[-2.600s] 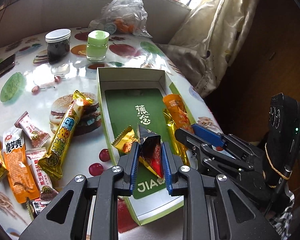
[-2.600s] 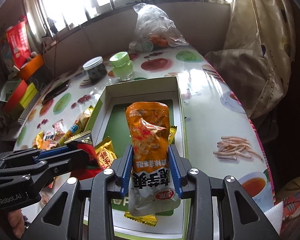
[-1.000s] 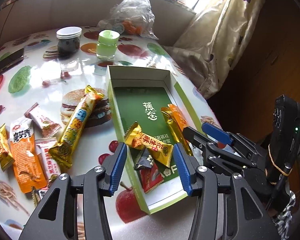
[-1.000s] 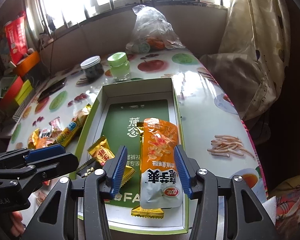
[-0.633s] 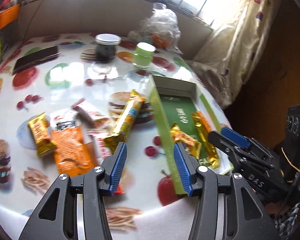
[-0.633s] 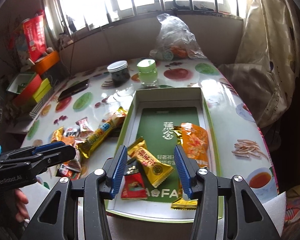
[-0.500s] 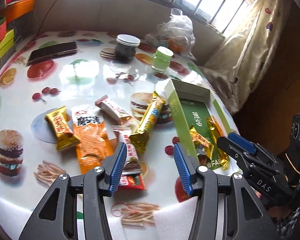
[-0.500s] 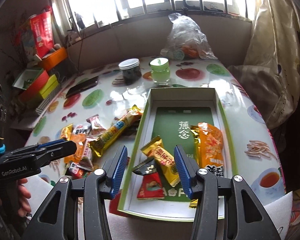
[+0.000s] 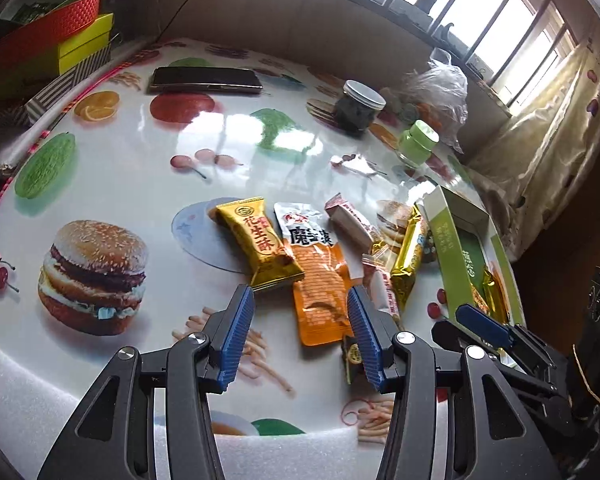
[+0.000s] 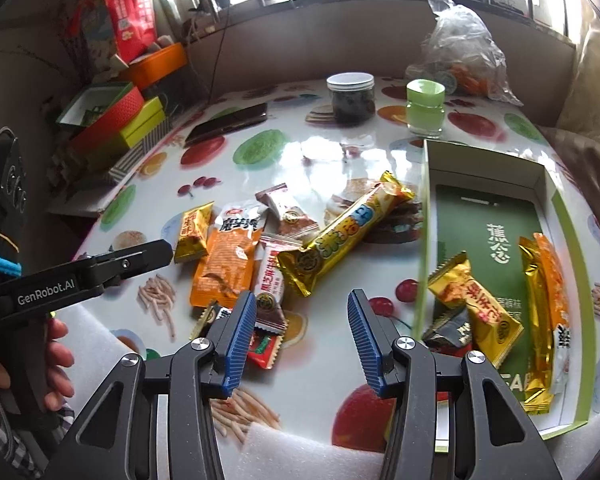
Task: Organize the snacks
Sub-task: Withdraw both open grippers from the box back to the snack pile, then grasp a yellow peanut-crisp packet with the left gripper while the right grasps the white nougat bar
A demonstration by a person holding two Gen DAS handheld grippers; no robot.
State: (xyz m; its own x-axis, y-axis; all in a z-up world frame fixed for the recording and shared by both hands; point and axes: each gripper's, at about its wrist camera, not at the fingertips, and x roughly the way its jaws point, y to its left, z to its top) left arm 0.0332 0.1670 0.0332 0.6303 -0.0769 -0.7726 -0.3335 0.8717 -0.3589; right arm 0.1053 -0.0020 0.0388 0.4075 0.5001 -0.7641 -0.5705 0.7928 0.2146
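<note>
Setting: a glossy tabletop (image 10: 300, 148) printed with fruit and burgers is sitting under a barred window; a curtain is hanging at the right; coloured boxes are stacking up at the far left edge

Background items: a dark jar (image 10: 350, 98), a green jar (image 10: 425, 108), a phone (image 10: 228, 122) and a clear plastic bag (image 10: 460, 52) are standing clear of the snacks

Box: the green box (image 10: 562, 216) is lying open at the right of the tabletop; it is holding a gold packet (image 10: 476, 300), a dark wrapper tucked against that packet, a long gold bar and an orange pouch (image 10: 554, 280) along its right wall

Loose snacks: a pile is waiting just left of the box; the long yellow bar (image 10: 348, 236) is lying slantwise on top; an orange pouch with a white top (image 9: 314, 276), a gold peanut packet (image 9: 260, 246), some pink-and-white bars and a small red packet (image 10: 264, 344) are crowding beside it

Left claw (image 9: 300, 330): its jaws are standing wide and empty; it is hanging over the orange pouch and the peanut packet, touching neither as far as can be seen

Right claw (image 10: 300, 334): its jaws are gaping wide with nothing between them; it is hovering over bare tabletop between the pile and the box wall

Progress: roughly a third looks done; about four pieces are resting in the box; some seven or more are lying outside

Next: each claw seems to be lining up for another pick from the pile
</note>
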